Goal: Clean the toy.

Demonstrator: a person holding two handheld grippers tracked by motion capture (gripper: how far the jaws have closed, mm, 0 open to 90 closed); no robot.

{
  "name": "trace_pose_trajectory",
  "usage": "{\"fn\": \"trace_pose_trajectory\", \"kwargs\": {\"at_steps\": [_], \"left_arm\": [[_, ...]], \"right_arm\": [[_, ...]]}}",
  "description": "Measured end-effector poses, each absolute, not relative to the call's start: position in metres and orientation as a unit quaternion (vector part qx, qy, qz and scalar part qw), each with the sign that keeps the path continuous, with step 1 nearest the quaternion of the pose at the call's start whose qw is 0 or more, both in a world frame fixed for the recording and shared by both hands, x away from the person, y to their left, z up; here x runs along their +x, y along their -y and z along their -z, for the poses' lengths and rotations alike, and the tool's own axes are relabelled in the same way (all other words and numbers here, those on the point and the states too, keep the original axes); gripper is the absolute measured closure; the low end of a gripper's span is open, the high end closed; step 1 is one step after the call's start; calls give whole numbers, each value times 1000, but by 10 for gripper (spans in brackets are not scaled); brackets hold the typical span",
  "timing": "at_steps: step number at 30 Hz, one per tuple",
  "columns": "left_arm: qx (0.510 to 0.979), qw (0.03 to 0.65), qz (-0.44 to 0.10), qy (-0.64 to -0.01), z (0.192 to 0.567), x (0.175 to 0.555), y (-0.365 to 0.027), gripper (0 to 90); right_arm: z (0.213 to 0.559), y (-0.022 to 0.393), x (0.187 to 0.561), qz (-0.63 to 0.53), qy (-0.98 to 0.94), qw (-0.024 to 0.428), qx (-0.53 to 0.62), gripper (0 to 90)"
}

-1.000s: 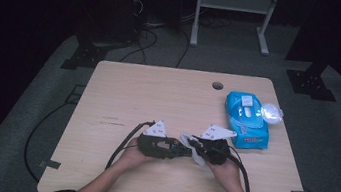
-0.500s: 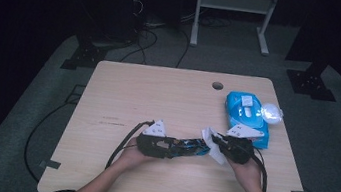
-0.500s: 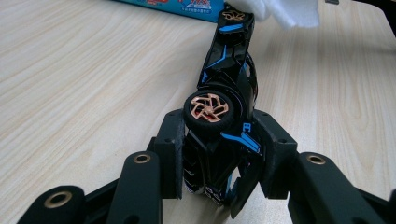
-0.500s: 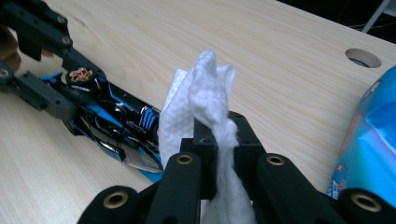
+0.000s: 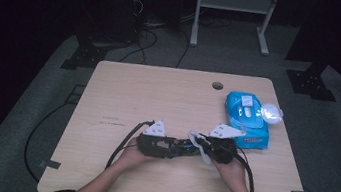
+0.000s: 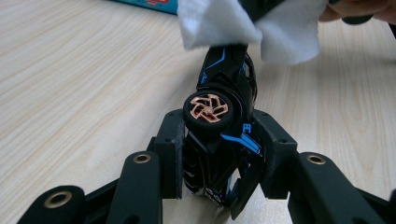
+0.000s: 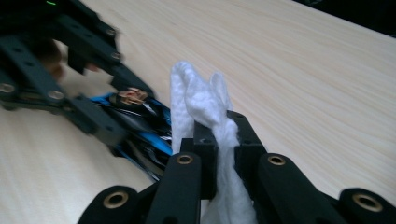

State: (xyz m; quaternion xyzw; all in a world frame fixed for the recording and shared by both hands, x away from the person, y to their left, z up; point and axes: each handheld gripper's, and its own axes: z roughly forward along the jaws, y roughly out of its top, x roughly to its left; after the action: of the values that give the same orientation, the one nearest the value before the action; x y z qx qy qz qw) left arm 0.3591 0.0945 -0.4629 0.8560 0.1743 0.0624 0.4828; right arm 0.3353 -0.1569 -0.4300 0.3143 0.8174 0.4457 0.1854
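no text can be read: the print on the blue wipes pack [image 5: 247, 119] and the toy car's [image 6: 224, 140] blue markings are too small or blurred.

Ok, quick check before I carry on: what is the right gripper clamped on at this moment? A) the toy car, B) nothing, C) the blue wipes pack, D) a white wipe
D: in the right gripper view the right gripper has its jaws shut on a bunched white wipe, while the black and blue toy car sits between the left gripper's jaws.
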Motion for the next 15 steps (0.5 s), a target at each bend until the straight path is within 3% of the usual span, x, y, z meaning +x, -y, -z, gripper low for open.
{"fn": "trace_pose_trajectory", "kwargs": {"at_steps": [4,11,15], "left_arm": [[857,481,-64,-174,462,359,-94,588],[858,480,-65,-172,462,359,-94,589],[858,479,-65,-173,462,359,-94,589]], "right_arm": [[427,159,336,-437,-821,194,313,823],[414,207,338,-462,-786,201,359,823],[416,214,337,-452,-787,208,364,823]]}}
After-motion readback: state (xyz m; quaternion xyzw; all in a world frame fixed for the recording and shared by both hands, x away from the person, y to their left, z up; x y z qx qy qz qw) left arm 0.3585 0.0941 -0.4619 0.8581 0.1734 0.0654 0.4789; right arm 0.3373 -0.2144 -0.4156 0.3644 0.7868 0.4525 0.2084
